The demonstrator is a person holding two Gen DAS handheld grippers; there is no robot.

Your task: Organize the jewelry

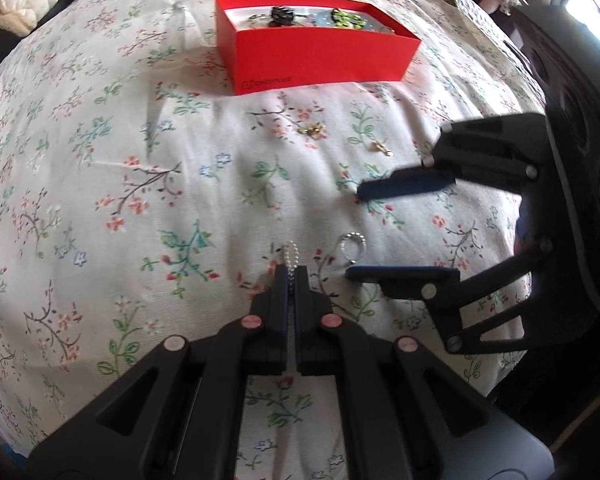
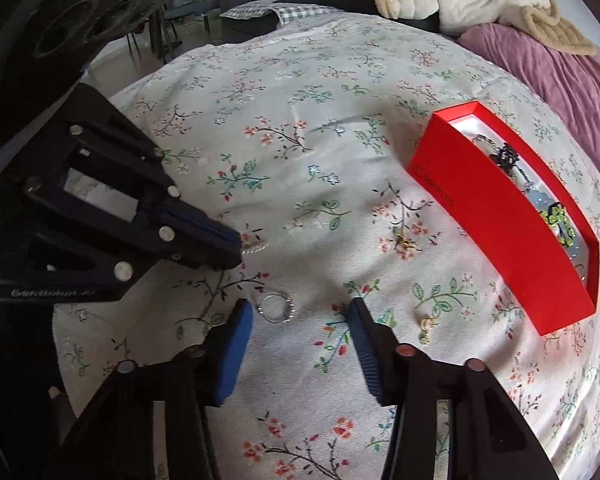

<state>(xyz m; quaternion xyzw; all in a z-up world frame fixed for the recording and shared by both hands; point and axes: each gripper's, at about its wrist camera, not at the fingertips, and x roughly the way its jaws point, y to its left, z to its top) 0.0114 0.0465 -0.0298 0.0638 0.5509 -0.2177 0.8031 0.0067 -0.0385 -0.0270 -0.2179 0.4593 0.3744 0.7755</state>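
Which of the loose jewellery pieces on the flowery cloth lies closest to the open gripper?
The silver ring, lying just beyond the right gripper, beside one fingertip. The two gold pieces lie farther off, toward the red box.

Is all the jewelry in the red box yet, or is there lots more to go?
Some is done: the red box already holds a few pieces. The left gripper is shut on a beaded chain. The right gripper is open near a silver ring. Two small gold pieces lie on the floral cloth.
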